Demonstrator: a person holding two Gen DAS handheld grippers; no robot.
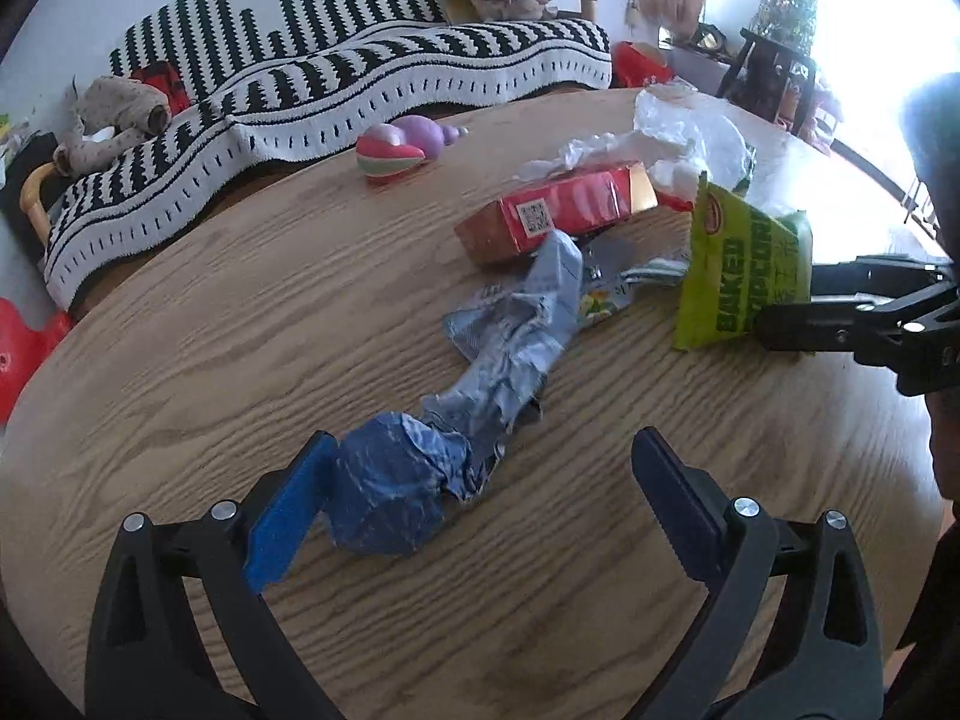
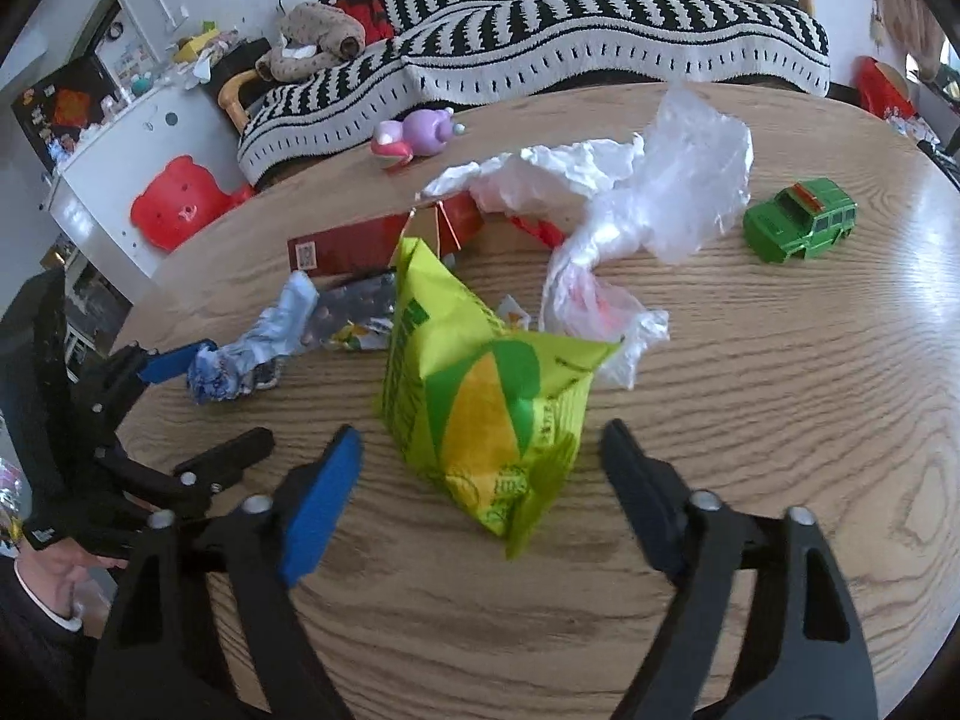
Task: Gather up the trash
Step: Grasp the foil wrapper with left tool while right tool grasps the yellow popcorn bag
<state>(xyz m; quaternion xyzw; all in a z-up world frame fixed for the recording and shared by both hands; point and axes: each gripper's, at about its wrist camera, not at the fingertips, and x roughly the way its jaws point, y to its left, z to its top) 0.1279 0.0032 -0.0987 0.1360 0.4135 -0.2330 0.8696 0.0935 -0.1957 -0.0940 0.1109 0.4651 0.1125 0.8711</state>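
Two hand-held grippers approach litter on a wooden counter [image 1: 180, 312]. The left hand-held gripper [image 1: 480, 468], at the bottom of the left view, has its jaws apart; its blue pad touches the near end of a crumpled blue wrapper [image 1: 414, 480], which lies toward centre frame. The right hand-held gripper [image 2: 480, 456], at the bottom of the right view, is likewise spread, straddling the lower end of a green bag [image 2: 480, 408] without clamping it. Behind these lie a red box [image 1: 558, 216] and a clear plastic bag [image 2: 648, 210]; a toy car [image 2: 801, 219] sits at right of the right view. The step in hand appears to be pre-grasp alignment. Next, each gripper likely must advance slightly and close on its item before lifting.
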